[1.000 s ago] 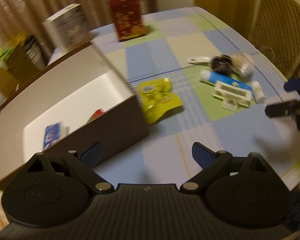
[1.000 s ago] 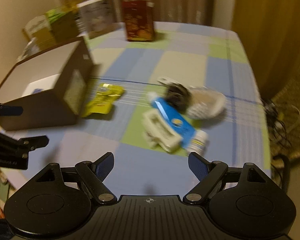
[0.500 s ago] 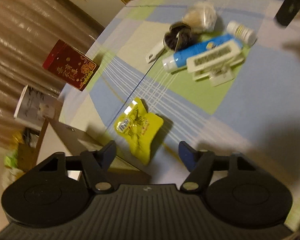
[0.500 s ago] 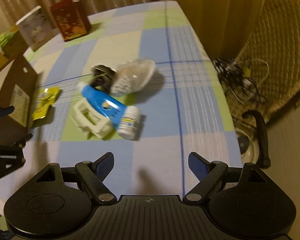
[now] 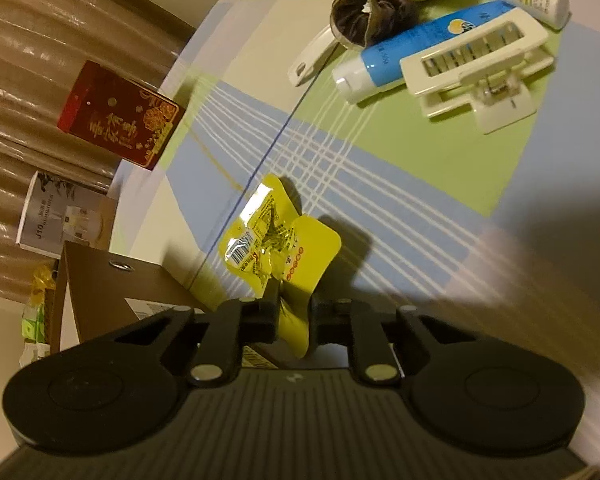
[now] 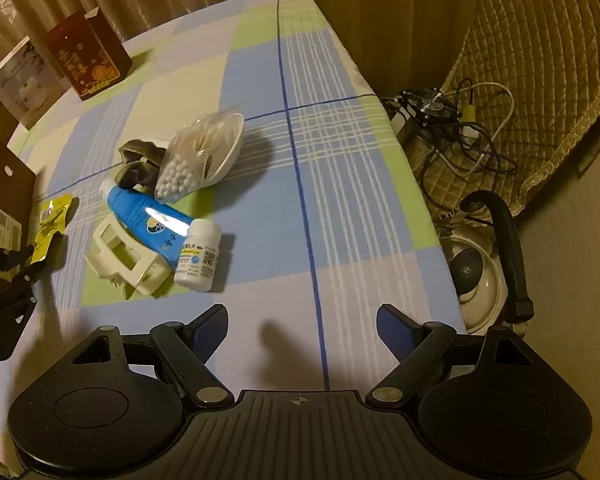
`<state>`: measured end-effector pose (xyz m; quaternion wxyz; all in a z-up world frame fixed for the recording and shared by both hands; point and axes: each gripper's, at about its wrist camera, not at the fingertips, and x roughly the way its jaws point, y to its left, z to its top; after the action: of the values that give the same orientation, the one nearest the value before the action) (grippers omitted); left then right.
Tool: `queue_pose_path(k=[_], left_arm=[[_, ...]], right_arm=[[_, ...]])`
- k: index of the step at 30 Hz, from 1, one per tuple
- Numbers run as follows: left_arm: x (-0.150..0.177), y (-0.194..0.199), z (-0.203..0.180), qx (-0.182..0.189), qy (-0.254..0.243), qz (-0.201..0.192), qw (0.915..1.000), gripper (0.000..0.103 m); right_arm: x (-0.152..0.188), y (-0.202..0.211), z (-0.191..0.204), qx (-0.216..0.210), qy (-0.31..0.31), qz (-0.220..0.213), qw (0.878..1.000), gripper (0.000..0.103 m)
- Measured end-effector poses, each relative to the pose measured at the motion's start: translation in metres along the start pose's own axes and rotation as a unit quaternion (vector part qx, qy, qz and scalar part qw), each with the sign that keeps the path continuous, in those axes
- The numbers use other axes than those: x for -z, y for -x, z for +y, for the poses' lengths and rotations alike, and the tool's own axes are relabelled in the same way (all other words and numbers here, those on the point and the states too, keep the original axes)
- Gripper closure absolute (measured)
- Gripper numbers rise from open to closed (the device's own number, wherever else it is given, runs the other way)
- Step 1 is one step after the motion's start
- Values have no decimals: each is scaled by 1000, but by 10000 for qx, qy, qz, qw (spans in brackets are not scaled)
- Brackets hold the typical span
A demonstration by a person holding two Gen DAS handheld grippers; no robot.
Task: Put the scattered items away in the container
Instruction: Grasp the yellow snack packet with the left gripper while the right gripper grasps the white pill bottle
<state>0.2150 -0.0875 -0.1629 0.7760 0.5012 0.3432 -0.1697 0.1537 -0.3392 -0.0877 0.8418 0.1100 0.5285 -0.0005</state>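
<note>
A crumpled yellow packet [image 5: 276,240] lies on the checked tablecloth beside the brown box [image 5: 112,292]. My left gripper [image 5: 294,312] has its jaws closing, and the pads pinch the packet's near corner. The right wrist view shows the same packet [image 6: 52,220] at the far left, with the left gripper [image 6: 20,268] on it. My right gripper [image 6: 300,332] hangs open over bare cloth with nothing between its fingers. Ahead of it and to the left lie a blue tube [image 6: 148,220], a white clip [image 6: 124,260], a white bottle [image 6: 198,256], a dark scrunchie [image 6: 136,164] and a bag of cotton swabs [image 6: 200,152].
A red carton [image 6: 88,56] and a white carton [image 5: 56,216] stand at the table's far end. A small white tool [image 5: 312,60] lies by the scrunchie. Past the table's right edge are a wicker chair [image 6: 540,60], tangled cables [image 6: 460,136] and a kettle [image 6: 480,264] on the floor.
My left gripper came down and rolled over to the yellow packet, and its jaws came together on it. My right gripper drifted towards the table's right side and stayed open.
</note>
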Motion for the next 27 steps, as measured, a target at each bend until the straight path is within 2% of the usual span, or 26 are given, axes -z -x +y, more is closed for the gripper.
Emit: queue_pose_path(k=[2, 8, 27], left_arm=[[-2, 2, 3, -114, 49, -68, 9999, 97], [-9, 13, 21, -60, 485, -86, 9988, 101], [-6, 27, 14, -107, 506, -17, 9987, 102]], right_arm=[[-1, -2, 0, -57, -3, 6, 10000, 16], [-7, -6, 4, -145, 113, 19, 9998, 16], [-9, -7, 5, -232, 220, -5, 9995, 16]])
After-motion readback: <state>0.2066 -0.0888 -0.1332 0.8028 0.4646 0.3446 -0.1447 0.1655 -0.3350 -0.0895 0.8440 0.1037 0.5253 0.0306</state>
